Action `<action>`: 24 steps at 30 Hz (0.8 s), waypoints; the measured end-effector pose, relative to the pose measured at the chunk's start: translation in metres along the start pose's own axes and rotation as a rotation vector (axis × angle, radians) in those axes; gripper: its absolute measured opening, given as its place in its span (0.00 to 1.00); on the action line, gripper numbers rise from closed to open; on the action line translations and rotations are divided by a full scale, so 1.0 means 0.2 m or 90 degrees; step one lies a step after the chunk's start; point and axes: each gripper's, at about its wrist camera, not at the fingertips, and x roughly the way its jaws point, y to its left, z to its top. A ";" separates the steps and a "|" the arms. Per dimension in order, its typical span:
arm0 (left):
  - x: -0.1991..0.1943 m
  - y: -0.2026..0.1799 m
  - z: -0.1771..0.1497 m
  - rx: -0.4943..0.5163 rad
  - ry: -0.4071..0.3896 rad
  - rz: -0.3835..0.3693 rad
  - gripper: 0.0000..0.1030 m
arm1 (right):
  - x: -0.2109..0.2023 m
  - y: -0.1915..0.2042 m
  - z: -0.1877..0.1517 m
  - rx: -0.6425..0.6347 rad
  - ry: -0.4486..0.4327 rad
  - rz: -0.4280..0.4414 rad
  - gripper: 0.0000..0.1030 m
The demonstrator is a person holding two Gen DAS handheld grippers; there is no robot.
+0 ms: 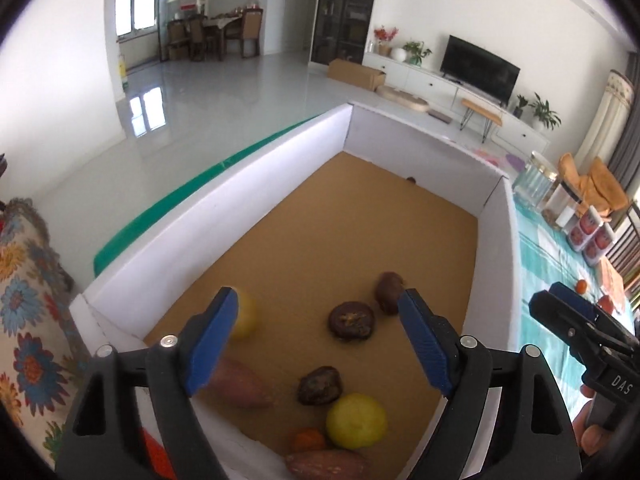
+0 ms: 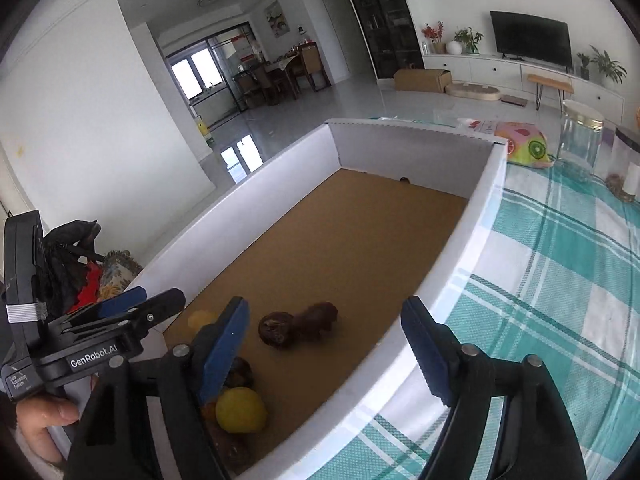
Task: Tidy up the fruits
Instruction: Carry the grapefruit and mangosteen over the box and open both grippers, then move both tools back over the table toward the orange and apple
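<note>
bright living room, a box of fruit on a checked cloth

a white-walled box with a brown cardboard floor sits on a table under a teal and white checked cloth, in a room with a glossy pale floor, a television on a low white cabinet and a dining table far back.

left wrist view: the left gripper hangs over the near end of the box, its blue-padded jaws spread wide with nothing between the pads. below it the fruit lies on the box floor: a yellow lemon near the front, a second lemon partly behind the left pad, three dark wrinkled fruits in the middle, two reddish sweet potatoes, one at the left and one at the bottom edge, and a small orange fruit beside the front lemon. outside the box, to the right, two small orange fruits lie on the cloth near jars. the right gripper shows at the right edge, a hand under it.

right wrist view: the right gripper is also spread wide and empty, straddling the box's right wall. the left gripper sits at the left, held by a hand. a glass jar stands on the cloth beyond.
</note>
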 end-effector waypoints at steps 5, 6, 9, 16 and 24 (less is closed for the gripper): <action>-0.09 -0.34 -0.10 0.068 -0.002 -0.118 0.85 | -0.34 -0.48 -0.31 0.037 -0.015 -0.159 0.94; -0.10 -0.44 -0.15 0.094 0.008 -0.149 0.85 | -0.39 -0.61 -0.39 0.060 0.003 -0.199 0.94; -0.06 -0.78 -0.31 0.187 0.062 -0.241 0.86 | -0.57 -0.97 -0.62 0.129 0.032 -0.314 0.94; 0.13 -1.41 -0.66 0.340 0.130 -0.316 0.86 | -0.93 -1.44 -1.00 0.211 0.055 -0.489 0.94; 0.33 -1.71 -0.76 0.378 0.128 -0.275 0.86 | -0.99 -1.53 -1.07 0.260 0.042 -0.485 0.94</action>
